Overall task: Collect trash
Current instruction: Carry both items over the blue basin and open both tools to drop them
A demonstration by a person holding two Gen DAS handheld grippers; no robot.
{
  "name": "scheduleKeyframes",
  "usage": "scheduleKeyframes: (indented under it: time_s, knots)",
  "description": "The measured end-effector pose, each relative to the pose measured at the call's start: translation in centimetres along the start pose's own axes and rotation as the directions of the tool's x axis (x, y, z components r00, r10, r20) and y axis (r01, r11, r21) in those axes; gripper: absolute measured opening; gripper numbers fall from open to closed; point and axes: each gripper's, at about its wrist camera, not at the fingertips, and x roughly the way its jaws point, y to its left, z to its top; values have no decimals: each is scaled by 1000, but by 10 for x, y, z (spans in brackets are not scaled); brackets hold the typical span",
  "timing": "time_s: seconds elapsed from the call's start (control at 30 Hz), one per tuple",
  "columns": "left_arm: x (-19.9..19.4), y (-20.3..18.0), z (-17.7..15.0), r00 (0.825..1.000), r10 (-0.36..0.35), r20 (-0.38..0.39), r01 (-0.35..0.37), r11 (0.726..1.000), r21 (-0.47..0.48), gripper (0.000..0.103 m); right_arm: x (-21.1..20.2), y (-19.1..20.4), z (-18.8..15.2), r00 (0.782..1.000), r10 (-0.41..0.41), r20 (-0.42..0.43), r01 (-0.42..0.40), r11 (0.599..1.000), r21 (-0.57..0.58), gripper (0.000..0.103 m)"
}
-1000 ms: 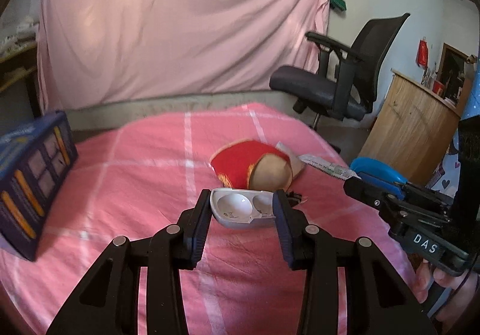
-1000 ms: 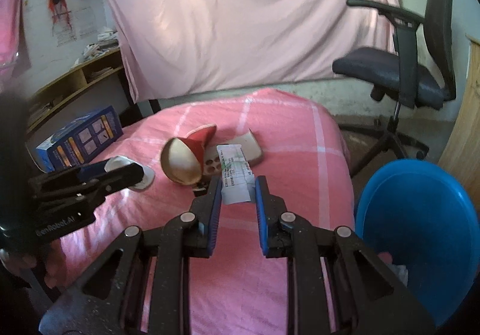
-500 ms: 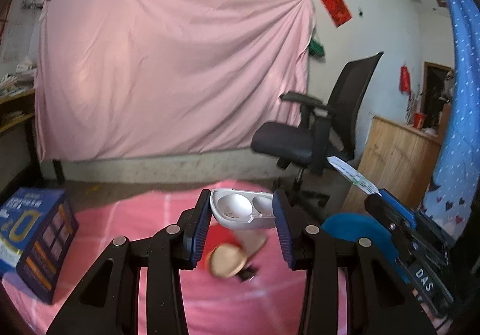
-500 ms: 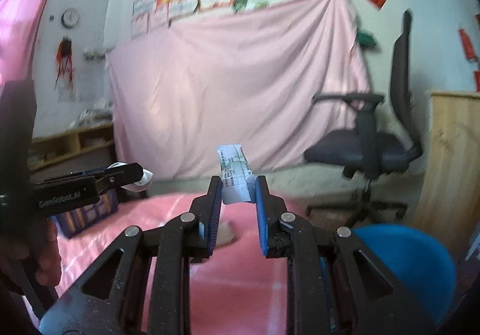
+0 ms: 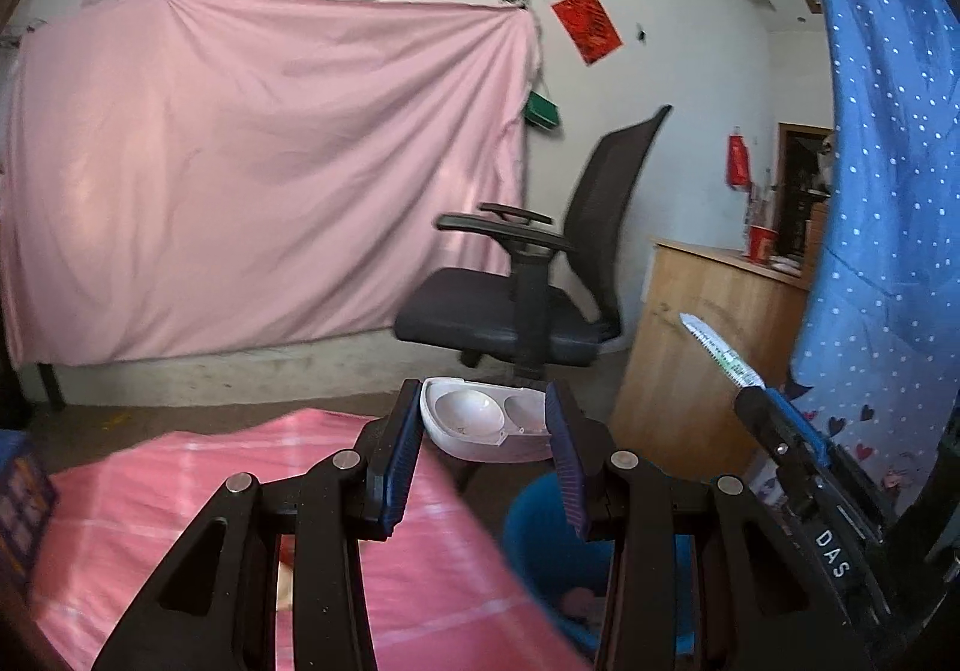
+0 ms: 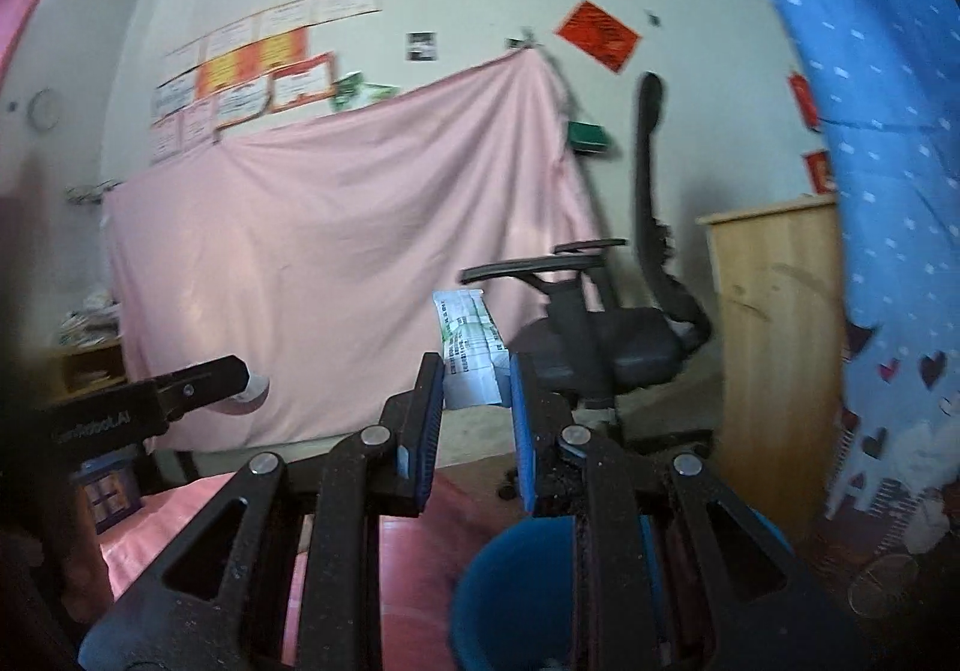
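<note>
Pink cloth on the table (image 5: 300,521) is dropping away as the left tool (image 5: 485,425), gripping a white plastic tray (image 5: 480,422), and the right tool (image 6: 477,389), pinching a paper wrapper (image 6: 468,353), are now hovering over the blue bin (image 6: 516,593), ready to drop.

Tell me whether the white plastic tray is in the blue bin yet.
Not yet. The white plastic tray is clamped in the left gripper, held above the blue bin.
</note>
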Motion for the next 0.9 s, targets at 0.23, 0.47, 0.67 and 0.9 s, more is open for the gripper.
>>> scheduleKeyframes:
  time_s: [0.23, 0.47, 0.67, 0.9]
  knots:
    - [38, -33, -3, 997, -66, -49, 66, 998, 4, 36, 11, -39, -2, 991, -95, -98, 102, 992, 75, 48]
    - [76, -50, -17, 986, -99, -137, 98, 995, -19, 36, 23, -74, -18, 959, -153, -240, 187, 974, 127, 48]
    - [97, -62, -33, 967, -116, -226, 114, 993, -20, 36, 30, -91, -28, 932, -155, -329, 221, 960, 173, 48]
    - [111, -69, -46, 946, -117, -302, 117, 993, -18, 36, 36, -102, -35, 912, -143, -385, 234, 951, 201, 49]
